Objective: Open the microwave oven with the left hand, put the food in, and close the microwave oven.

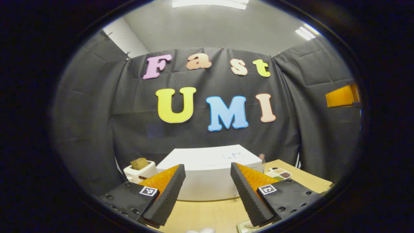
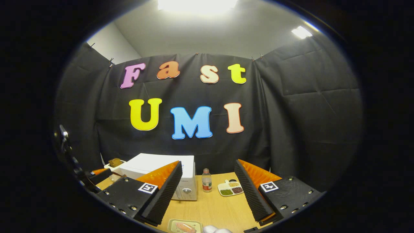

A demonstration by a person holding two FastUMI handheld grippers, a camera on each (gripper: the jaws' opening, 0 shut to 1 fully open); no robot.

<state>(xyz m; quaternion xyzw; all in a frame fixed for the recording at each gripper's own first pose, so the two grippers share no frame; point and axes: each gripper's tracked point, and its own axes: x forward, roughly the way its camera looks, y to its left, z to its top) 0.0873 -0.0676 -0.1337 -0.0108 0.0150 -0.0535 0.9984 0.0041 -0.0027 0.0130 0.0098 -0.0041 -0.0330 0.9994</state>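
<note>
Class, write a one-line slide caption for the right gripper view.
Open tongs face a closed white microwave, a bottle and a snack tray on a wooden table.

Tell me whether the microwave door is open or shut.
Shut. The microwave shows its door flat against the front, flush with the white body; nothing swings out, and no cavity is visible.

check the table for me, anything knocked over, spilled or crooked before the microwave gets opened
Nothing stands out. The microwave sits square with its door shut, the bottle beside it is upright, the divided snack dish lies flat, and the food plate rests flat at the near edge.
</note>
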